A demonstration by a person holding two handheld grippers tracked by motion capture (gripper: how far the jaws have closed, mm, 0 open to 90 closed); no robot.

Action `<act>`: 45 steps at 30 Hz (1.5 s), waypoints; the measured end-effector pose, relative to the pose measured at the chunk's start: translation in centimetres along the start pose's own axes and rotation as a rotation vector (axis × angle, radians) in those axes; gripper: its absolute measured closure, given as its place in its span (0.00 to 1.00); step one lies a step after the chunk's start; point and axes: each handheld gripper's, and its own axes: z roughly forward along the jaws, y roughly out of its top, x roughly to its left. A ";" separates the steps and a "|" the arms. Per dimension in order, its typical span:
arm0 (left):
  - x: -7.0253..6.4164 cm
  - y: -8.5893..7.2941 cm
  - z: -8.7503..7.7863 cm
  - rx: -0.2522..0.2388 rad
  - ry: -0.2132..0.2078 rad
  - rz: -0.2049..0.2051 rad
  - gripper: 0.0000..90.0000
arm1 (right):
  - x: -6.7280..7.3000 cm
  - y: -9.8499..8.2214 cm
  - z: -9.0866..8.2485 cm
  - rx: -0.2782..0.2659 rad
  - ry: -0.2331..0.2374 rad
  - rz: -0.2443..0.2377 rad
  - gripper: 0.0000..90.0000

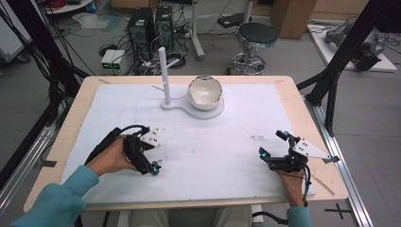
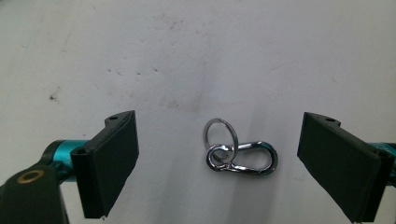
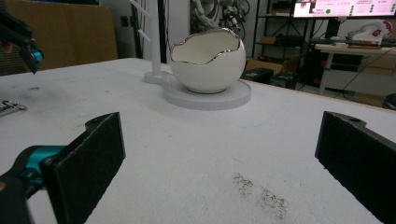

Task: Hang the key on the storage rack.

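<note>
A: Hovering now — left gripper (image 2: 218,158) sits over the key clip (image 2: 243,157), jaws spread wide, one either side of it, neither pad touching. Nothing gripped yet.

B: Where's the clip exactly?

A: Flat on the white mat (image 1: 213,137), near-left part of the table, right under the left gripper (image 1: 152,168) in the high view. It's a small chrome snap hook w/ a split ring (image 2: 220,134) looped through its eye end.

B: How's it gonna handle?

A: Light, stiff metal, I'd say. Polished, so prob slippery on the pads. Lies very low on the mat, so the jaw tips need to get right down to the surface. Ring is loose on the hook, it'll likely swing once lifted.

B: Best spot to pinch?

A: Across the hook body, the two long sides, approx mid-length. Ring's thin and round, could squirt out.

B: And further right?

A: Mid-table at the back, a white stand w/ a post (image 1: 164,75) and an egg-shell bowl (image 1: 204,93) on its base — ceramic-looking, prob fragile. Far right, right gripper (image 1: 273,150) rests near the mat edge, jaws wide apart, holding nothing.
</note>
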 end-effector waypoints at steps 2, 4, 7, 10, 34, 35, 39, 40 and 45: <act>0.0 0.0 0.4 0.012 -0.009 -0.006 0.15 | 0.0 0.0 0.0 -0.001 -0.001 0.001 0.01; 0.0 0.0 0.7 0.026 -0.017 -0.008 0.16 | 0.0 0.0 0.0 0.000 0.000 0.001 0.01; 0.1 0.0 1.0 0.047 -0.020 -0.015 0.17 | 0.0 0.0 0.0 0.000 -0.001 0.003 0.01; 0.2 0.0 1.2 0.065 -0.016 -0.021 0.19 | 0.0 0.0 0.0 0.000 0.001 0.005 0.01; 0.0 0.6 2.0 0.154 -0.014 -0.030 0.56 | 0.0 0.0 -0.1 0.001 0.001 0.013 0.01; 0.0 0.6 2.0 0.154 -0.015 -0.032 0.57 | 0.0 0.0 -0.1 0.001 0.001 0.012 0.01; 0.0 0.6 2.0 0.157 -0.024 -0.035 0.66 | 0.0 0.0 0.0 0.000 0.002 0.011 0.01; 0.0 0.6 2.0 0.160 -0.024 -0.034 0.67 | 0.0 0.0 0.0 -0.002 0.003 0.008 0.01; -0.1 0.6 2.1 0.168 -0.016 -0.035 0.73 | 0.0 0.0 0.0 -0.001 0.003 0.008 0.01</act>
